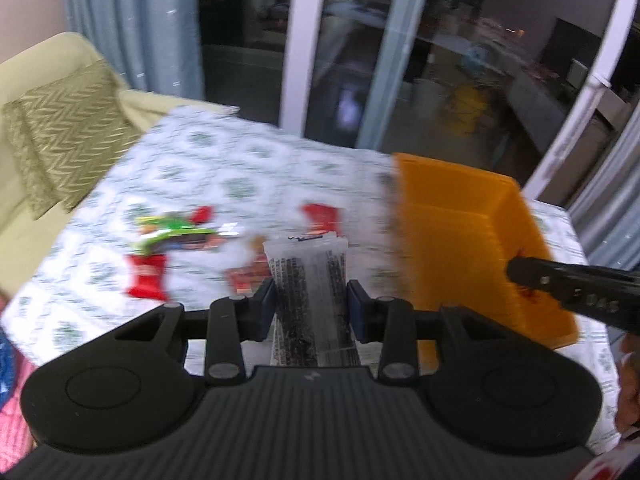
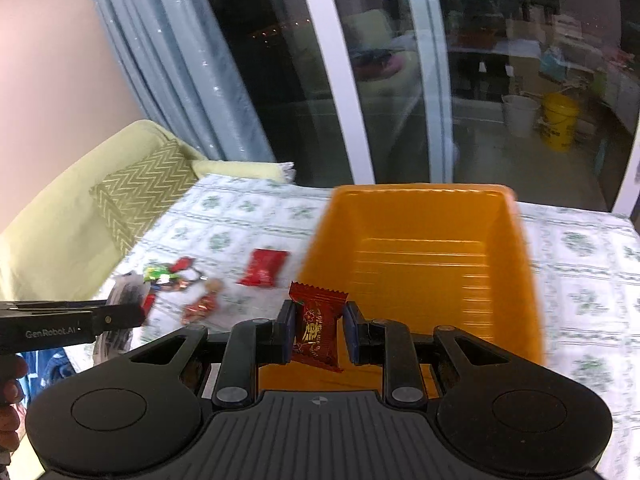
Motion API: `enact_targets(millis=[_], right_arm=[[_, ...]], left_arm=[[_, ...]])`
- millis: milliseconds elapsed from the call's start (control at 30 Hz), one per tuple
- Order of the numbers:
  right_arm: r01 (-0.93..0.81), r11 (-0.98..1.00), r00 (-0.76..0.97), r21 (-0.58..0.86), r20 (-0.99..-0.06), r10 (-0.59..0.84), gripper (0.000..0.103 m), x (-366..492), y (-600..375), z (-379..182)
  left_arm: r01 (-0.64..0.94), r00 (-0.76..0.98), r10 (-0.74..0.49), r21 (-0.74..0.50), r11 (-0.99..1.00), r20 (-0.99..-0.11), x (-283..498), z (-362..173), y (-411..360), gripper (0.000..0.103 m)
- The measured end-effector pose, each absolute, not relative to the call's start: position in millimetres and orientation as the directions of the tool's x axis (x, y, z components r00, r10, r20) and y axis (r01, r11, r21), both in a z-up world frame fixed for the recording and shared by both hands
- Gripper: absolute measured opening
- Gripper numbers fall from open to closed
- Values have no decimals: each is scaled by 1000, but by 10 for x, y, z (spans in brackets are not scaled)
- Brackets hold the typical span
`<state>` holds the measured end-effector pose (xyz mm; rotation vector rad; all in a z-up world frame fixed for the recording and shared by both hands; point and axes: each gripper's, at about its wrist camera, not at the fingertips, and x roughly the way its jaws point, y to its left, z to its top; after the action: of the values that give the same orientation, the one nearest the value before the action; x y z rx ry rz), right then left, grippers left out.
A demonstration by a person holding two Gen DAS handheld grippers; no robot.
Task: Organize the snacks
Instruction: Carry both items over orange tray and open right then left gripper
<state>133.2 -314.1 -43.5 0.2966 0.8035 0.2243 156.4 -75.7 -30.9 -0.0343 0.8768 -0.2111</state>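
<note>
The right gripper (image 2: pixel 317 330) has its jaws clamped on a crinkly red candy wrapper (image 2: pixel 318 326) at the near edge of the orange plastic bin (image 2: pixel 424 216), whose ribbed floor looks bare. Left of the bin, the left gripper (image 1: pixel 311 307) pinches a clear printed packet (image 1: pixel 310 280); beyond it, loose red and green snacks (image 1: pixel 176 232) lie on the bench's (image 1: pixel 248 160) patterned cloth.

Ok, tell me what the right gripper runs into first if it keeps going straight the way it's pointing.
Most likely the orange bin: the right gripper, shut on a red snack packet, points down over its near edge toward the bare inside floor. Depth is hard to judge.
</note>
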Motion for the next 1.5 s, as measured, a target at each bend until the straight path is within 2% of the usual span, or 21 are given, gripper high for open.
enact_targets(millis=[267, 500, 1067, 1500], right_arm=[[-75, 939, 659, 336, -690, 300, 25, 1316, -3726, -573], [-63, 936, 649, 347, -698, 302, 25, 1427, -3993, -707], [-53, 936, 623, 347, -722, 303, 25, 1600, -4203, -892], [-60, 933, 620, 354, -719, 313, 26, 1564, -4198, -882]], left_arm=[[227, 593, -238, -123, 966, -769, 1554, -448, -1681, 35], [236, 567, -207, -84, 968, -797, 1723, -604, -2071, 35], [244, 529, -183, -58, 968, -829, 1949, -844, -2306, 35], [177, 562, -171, -85, 981, -809, 1775, -634, -2023, 35]])
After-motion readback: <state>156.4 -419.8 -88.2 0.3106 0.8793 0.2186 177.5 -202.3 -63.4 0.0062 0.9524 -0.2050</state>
